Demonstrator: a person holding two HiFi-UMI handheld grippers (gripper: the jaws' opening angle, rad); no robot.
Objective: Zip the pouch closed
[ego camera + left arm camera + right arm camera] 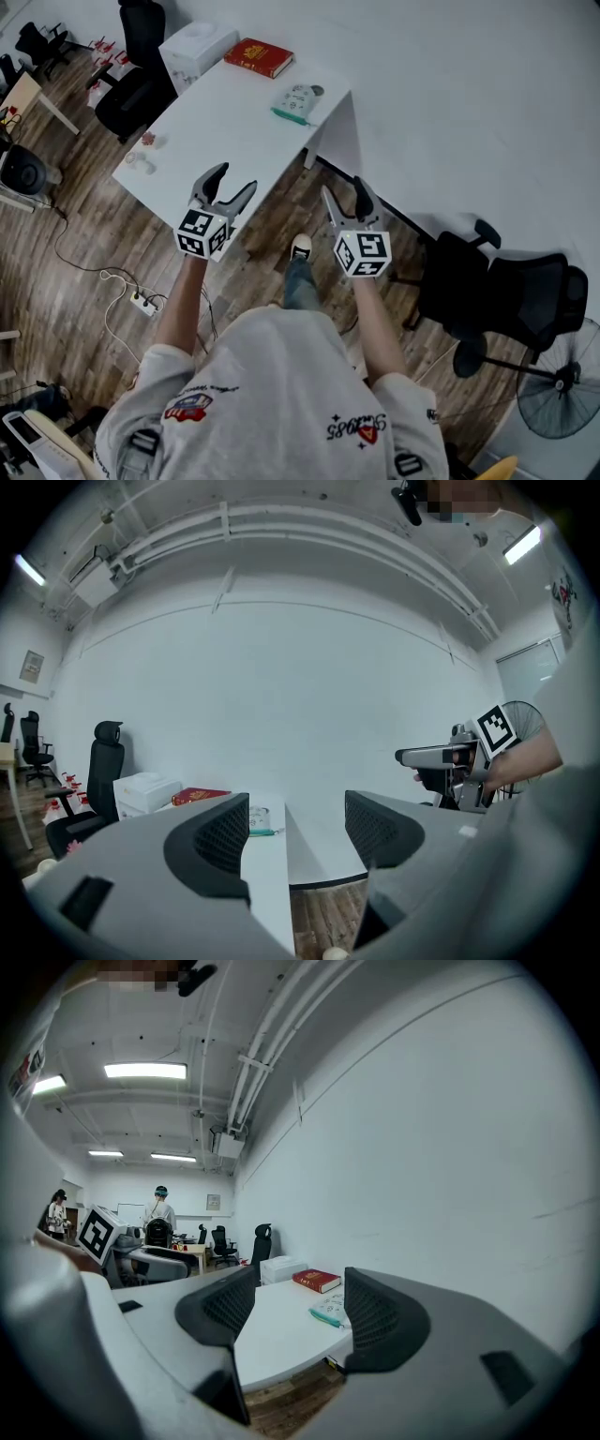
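Note:
The pouch (296, 101) is pale green with a teal zip edge and lies near the far right corner of the white table (216, 122). It is small in the left gripper view (258, 819) and in the right gripper view (329, 1313). Both grippers are held in the air in front of the table, well short of the pouch. My left gripper (234, 180) is open and empty, its jaws apart (295, 827). Open and empty too is my right gripper (343, 189), with the pouch seen far off between its jaws (300, 1312).
A red book (259, 57) and a white box (197, 47) sit at the table's far end, small white objects (141, 159) near its left edge. Black office chairs (506, 291) and a fan (561, 380) stand at right, another chair (131, 89) at left. A power strip (142, 302) lies on the wooden floor.

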